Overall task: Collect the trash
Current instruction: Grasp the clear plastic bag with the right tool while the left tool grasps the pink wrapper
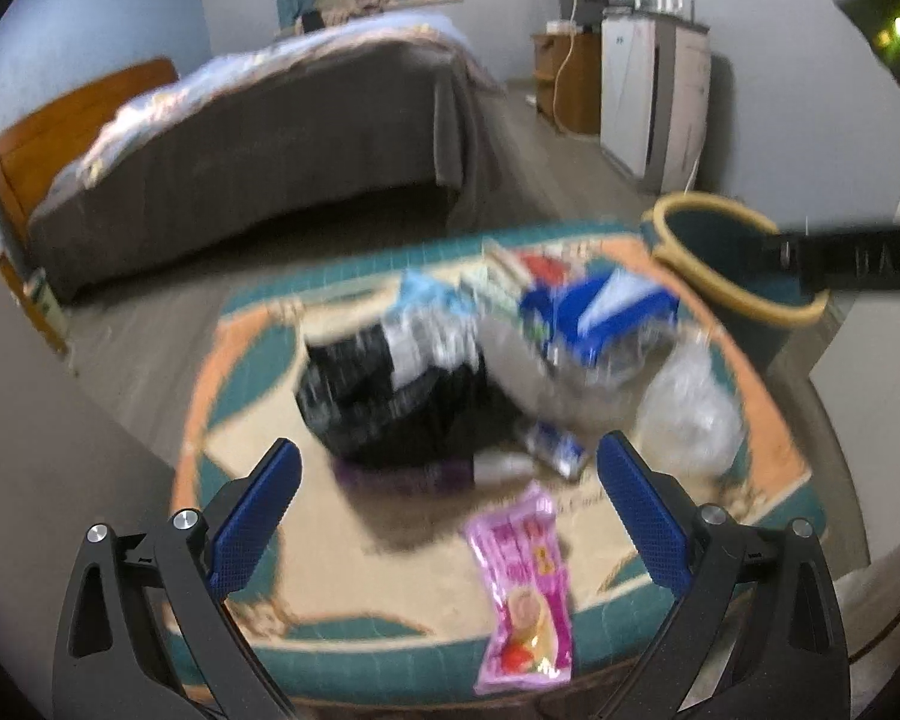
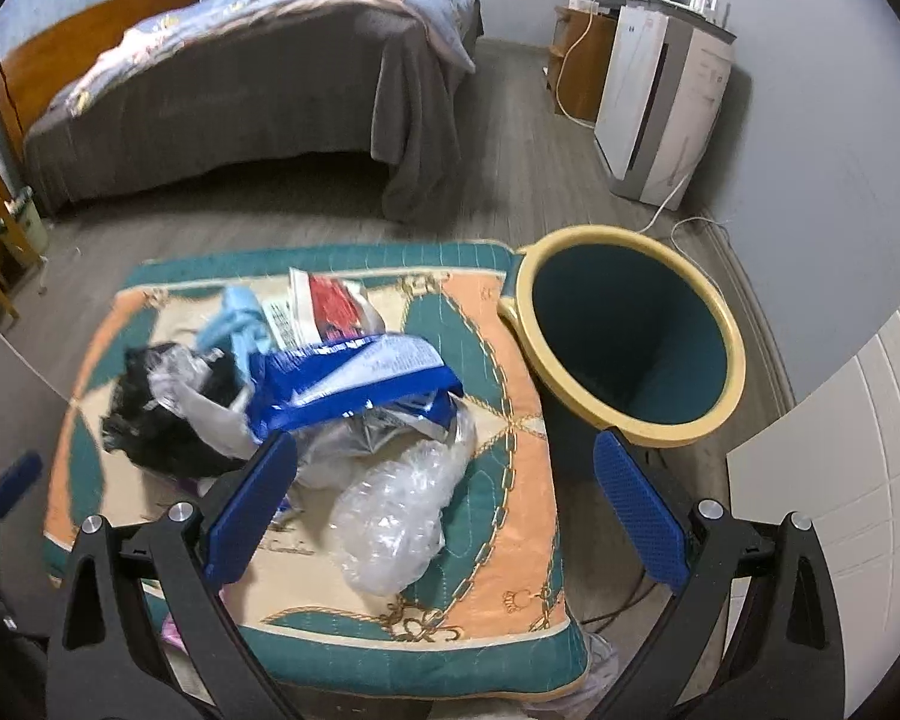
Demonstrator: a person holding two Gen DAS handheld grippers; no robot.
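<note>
A pile of trash lies on a patterned cushion (image 2: 510,468): a blue wrapper (image 2: 354,384), a black bag (image 2: 162,426), a clear crumpled plastic (image 2: 396,516), a red and white packet (image 2: 324,306). In the blurred left wrist view, a pink wrapper (image 1: 525,594) lies near the cushion's (image 1: 240,360) front edge, behind it the black bag (image 1: 384,402), blue wrapper (image 1: 594,312) and clear plastic (image 1: 690,408). My left gripper (image 1: 450,516) is open and empty above the pink wrapper. My right gripper (image 2: 444,510) is open and empty over the clear plastic. A teal bin (image 2: 630,330) with yellow rim stands right of the cushion.
A bed (image 2: 240,78) stands behind on the grey wood floor. A white appliance (image 2: 660,102) and a wooden cabinet (image 2: 582,60) stand along the right wall. A white panel (image 2: 840,480) is at the right. The bin (image 1: 732,252) shows in the left wrist view, partly behind a black bar.
</note>
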